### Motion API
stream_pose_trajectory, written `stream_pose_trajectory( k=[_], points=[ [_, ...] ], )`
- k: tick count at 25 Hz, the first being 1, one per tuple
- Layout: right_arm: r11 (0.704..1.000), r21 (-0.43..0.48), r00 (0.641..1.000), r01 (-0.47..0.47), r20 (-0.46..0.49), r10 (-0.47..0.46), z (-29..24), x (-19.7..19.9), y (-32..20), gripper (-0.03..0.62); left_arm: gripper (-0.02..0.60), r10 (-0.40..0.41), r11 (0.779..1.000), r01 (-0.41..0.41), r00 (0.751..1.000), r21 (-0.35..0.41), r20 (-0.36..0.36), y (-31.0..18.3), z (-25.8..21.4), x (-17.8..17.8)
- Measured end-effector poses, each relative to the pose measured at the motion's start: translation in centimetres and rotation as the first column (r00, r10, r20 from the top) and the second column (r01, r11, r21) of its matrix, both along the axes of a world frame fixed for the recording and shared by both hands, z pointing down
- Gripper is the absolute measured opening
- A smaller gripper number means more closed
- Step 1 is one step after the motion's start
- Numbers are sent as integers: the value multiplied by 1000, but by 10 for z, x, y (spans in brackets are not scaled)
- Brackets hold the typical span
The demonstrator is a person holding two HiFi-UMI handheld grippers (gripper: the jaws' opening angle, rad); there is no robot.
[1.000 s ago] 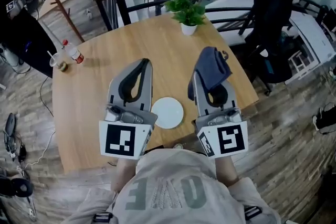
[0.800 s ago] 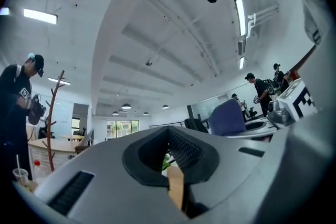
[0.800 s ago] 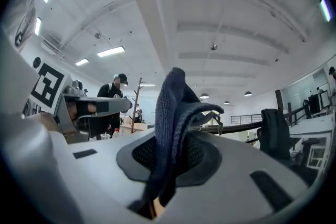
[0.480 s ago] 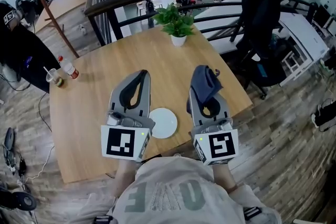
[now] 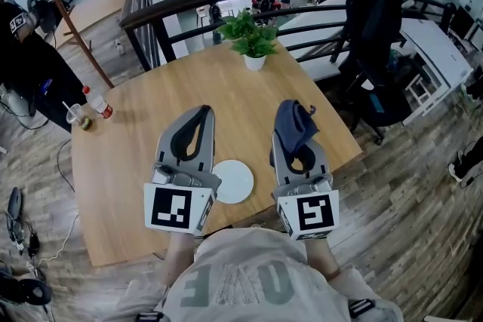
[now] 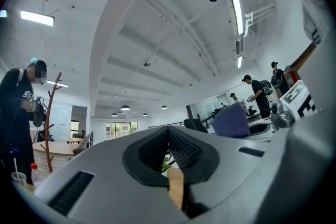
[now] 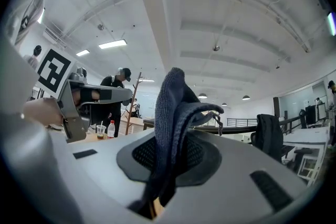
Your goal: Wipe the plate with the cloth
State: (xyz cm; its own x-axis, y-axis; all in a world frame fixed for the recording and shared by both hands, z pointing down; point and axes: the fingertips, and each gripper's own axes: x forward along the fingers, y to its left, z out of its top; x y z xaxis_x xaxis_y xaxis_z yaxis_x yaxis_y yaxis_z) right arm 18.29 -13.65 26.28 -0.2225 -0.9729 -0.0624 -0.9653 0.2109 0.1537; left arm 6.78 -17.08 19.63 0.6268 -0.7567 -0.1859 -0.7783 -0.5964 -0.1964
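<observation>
Right gripper (image 5: 291, 117) was clamped on the blue cloth (image 5: 296, 129), which flopped over its tips. Left gripper (image 5: 199, 114) was closed tight with nothing in it. The white plate (image 5: 232, 181) sat on the table (image 5: 143, 109) between the two, back near their bases.

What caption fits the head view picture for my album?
The right gripper clamps a blue cloth over the wooden table, white plate waiting between it and the shut, empty left gripper.

Head view looks down on table (image 5: 136, 147); 2 gripper views look outward.
</observation>
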Motion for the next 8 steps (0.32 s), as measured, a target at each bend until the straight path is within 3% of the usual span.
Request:
stream_pose_trajectory(
  k=[8],
  points=[
    [999,-9,999,-50,11,50,1,15,-4,57,6,4,1000,-4,1000,-17,2,-7,3,2]
  ],
)
